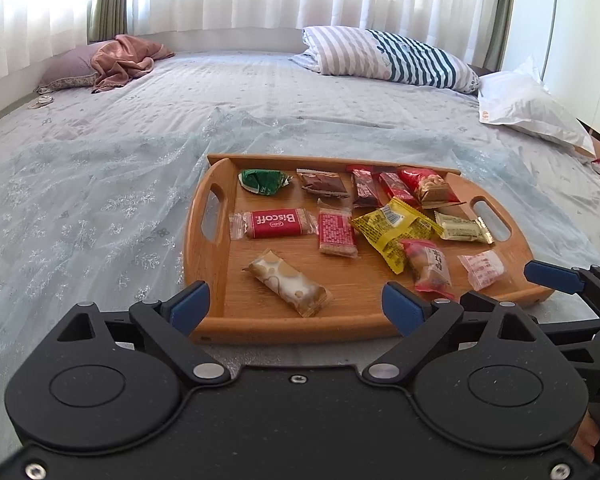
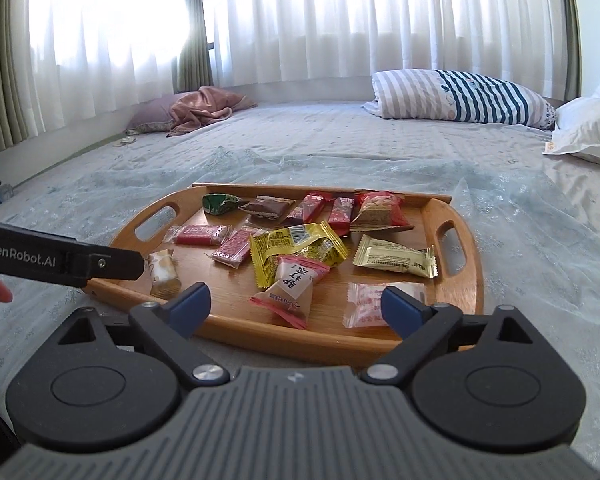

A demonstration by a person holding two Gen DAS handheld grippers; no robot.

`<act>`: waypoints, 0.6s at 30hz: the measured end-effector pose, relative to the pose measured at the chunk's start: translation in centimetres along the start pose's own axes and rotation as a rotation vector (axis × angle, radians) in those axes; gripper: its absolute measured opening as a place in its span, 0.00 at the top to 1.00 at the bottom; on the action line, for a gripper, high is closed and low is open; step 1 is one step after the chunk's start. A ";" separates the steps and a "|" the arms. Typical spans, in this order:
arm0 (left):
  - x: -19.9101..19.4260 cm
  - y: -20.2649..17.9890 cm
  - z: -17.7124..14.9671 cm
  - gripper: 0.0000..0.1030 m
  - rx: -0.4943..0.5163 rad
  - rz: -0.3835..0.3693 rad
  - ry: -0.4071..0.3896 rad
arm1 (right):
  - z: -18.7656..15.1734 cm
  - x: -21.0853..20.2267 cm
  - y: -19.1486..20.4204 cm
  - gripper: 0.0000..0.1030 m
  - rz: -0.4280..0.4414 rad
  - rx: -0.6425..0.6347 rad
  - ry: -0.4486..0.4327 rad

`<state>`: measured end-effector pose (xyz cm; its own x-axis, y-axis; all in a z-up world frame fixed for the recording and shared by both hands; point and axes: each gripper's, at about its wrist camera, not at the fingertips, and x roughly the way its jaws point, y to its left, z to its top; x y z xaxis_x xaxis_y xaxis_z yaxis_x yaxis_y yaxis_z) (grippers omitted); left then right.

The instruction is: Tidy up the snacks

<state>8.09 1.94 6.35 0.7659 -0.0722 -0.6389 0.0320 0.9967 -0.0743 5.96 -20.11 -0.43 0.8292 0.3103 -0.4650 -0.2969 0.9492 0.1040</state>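
A wooden tray [image 1: 260, 316] [image 2: 466, 276] with handle slots lies on the bed and holds several wrapped snacks. Among them are a red Biscoff bar [image 1: 274, 223] [image 2: 198, 234], a yellow packet [image 1: 394, 226] [image 2: 296, 246], a green wrapper [image 1: 262, 181] [image 2: 219, 203] and a cream-and-gold bar [image 1: 288, 283] [image 2: 163, 271]. My left gripper [image 1: 296, 304] hovers open over the tray's near edge, nothing between its fingers. My right gripper [image 2: 296, 304] is open at the tray's near right side, with a pink-and-white candy [image 2: 366, 305] [image 1: 482, 269] just beyond its right finger.
The tray rests on a pale blue lace cloth [image 1: 100, 200] over a grey bedspread. A striped pillow [image 1: 388, 58], a white plastic bag [image 1: 528, 104] and a pink blanket [image 1: 124, 60] lie far back. White curtains hang behind the bed.
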 end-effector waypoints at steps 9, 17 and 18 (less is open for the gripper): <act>-1.1 0.2 -1.7 0.10 -0.029 0.015 0.011 | -0.9 -1.1 -0.2 0.00 -0.019 0.019 0.000; -0.7 0.3 -3.4 0.10 -0.042 0.035 0.032 | -2.5 -1.1 -0.5 0.00 -0.056 0.039 0.032; -0.5 0.3 -3.6 0.10 -0.044 0.036 0.039 | -2.7 -1.1 -0.5 0.00 -0.063 0.037 0.035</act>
<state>5.39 2.18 3.84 0.7407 -0.0389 -0.6707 -0.0240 0.9962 -0.0843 3.89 -21.04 -2.38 0.8281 0.2488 -0.5024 -0.2269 0.9682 0.1054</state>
